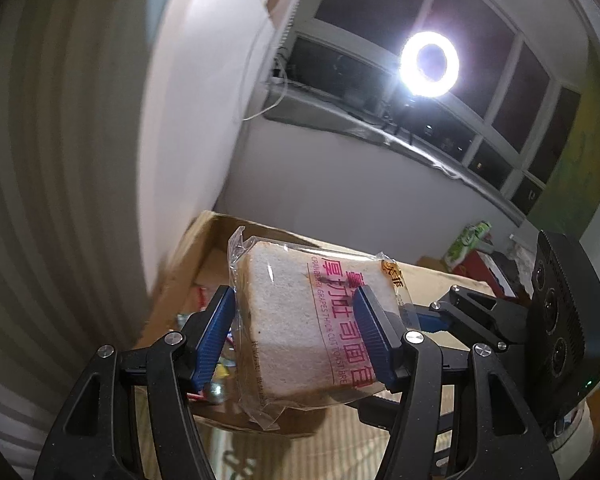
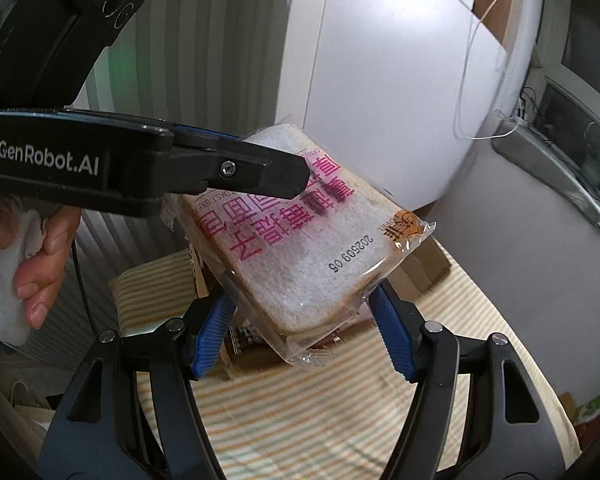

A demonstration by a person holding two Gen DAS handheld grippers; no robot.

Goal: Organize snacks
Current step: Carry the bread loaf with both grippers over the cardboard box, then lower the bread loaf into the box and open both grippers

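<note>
Holding the wrapped toast slice [image 1: 300, 320] aloft above the cardboard box [image 1: 228, 276], the left tongs [image 1: 296, 336] clamp its faces. The right tongs [image 2: 304, 332], spread wide, only bracket its lower corner. Other snacks lie boxed already; this slice still awaits placing.

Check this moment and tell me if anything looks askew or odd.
The wrapped toast slice hangs tilted in mid-air above the cardboard box, pinched by the left gripper. The right gripper is open, its fingers either side of the pack's lower corner. The wrapper looks intact, and nothing appears spilled.
</note>
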